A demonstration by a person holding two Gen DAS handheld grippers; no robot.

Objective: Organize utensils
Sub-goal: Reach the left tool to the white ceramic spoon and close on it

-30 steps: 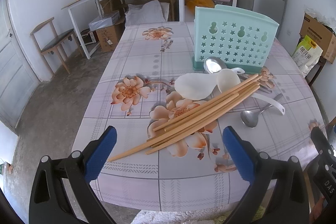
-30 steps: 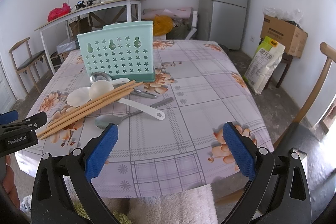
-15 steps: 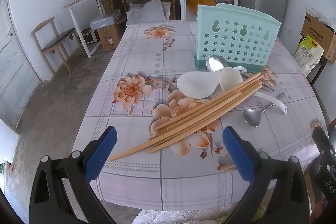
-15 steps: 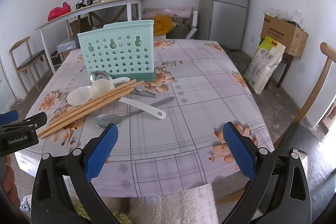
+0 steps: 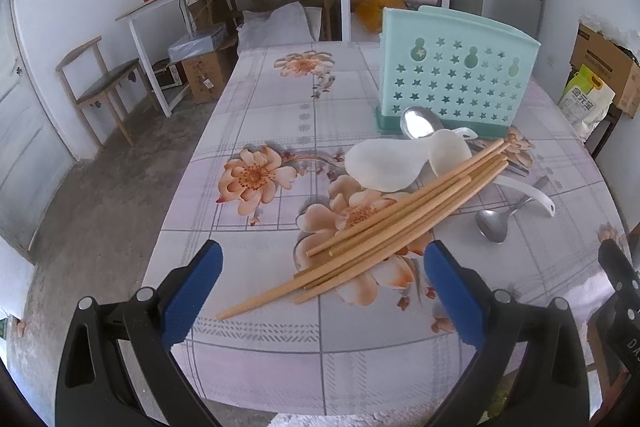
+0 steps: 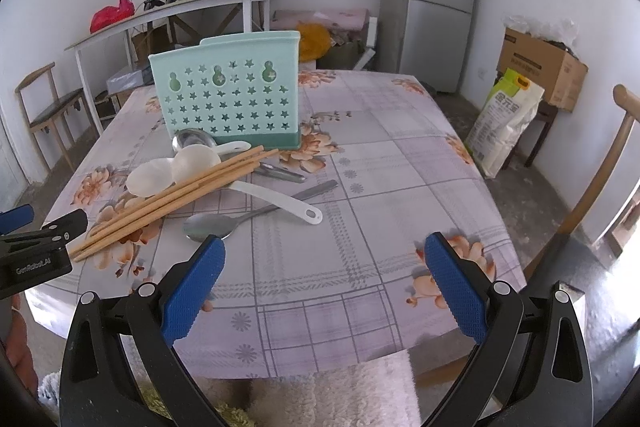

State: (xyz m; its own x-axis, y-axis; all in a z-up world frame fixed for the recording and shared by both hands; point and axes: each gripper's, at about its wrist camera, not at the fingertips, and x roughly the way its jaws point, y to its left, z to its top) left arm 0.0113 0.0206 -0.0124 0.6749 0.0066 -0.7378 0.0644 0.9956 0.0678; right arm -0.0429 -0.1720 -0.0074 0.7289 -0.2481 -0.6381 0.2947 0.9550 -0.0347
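Both grippers hang above the near edge of the surface (image 6: pixel 360 155) with nothing in them. The left gripper (image 5: pixel 322 287) stands wide open, its blue pads well apart, and the right gripper (image 6: pixel 324 279) is likewise wide open and empty. The utensils lie in a loose heap in front of the mint-green star-pierced utensil holder (image 5: pixel 452 83), which stands upright toward the far side. The bundle of wooden chopsticks (image 5: pixel 400 223) is the item closest to the left gripper: in the left wrist view its near ends fall between and just ahead of the open pads, and its long axis runs diagonally away, from near-left to far-right, ending close to the holder's base. Beneath and beside the far ends lie two pale flat scoops (image 5: pixel 380 165), a steel ladle (image 5: pixel 418 121) touching the holder's base, a white plastic spoon (image 6: pixel 280 197), and a steel spoon (image 6: pixel 224 225). From the right wrist view the steel spoon's bowl sits just ahead of the right gripper's left pad, with its handle pointing away to the right. Judgement: the left gripper is better placed for the chopsticks, though the diagonal lie calls for a wrist turn so the pads close across the bundle, not along it.
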